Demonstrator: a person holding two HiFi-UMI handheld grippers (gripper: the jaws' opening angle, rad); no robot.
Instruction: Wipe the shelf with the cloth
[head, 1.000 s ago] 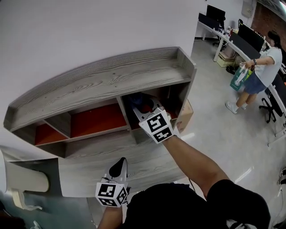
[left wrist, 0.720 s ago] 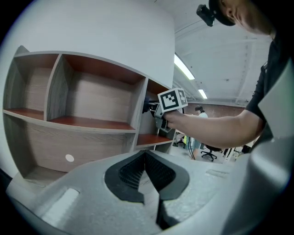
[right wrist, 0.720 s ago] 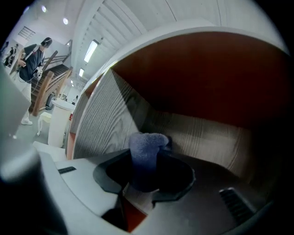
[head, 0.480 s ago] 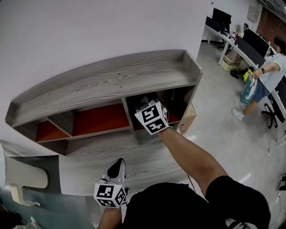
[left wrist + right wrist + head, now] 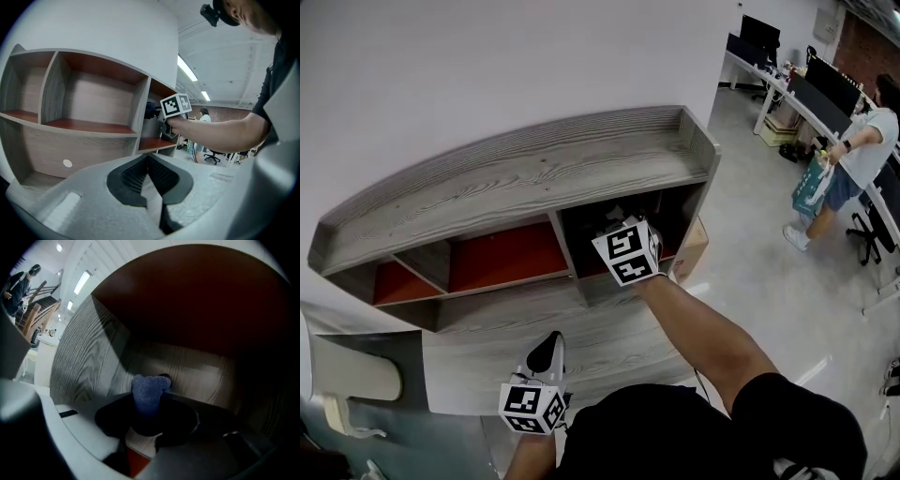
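The grey wood shelf unit with red-floored compartments hangs on the white wall. My right gripper reaches into the rightmost compartment, shut on a blue cloth that pokes out between its jaws toward the grey back panel. From the head view only the right gripper's marker cube shows at the compartment's mouth. My left gripper hangs low in front of the lower shelf board, jaws together with nothing between them. In the left gripper view the right gripper's cube sits at that compartment's opening.
A person with a teal bag stands on the floor at the right, near desks with monitors. A cardboard box sits beside the shelf's right side. A white fixture is at lower left.
My right gripper has shifted slightly inside the rightmost compartment, its cube now a little lower than half a second ago. The left gripper has stayed put. The person at right has moved.
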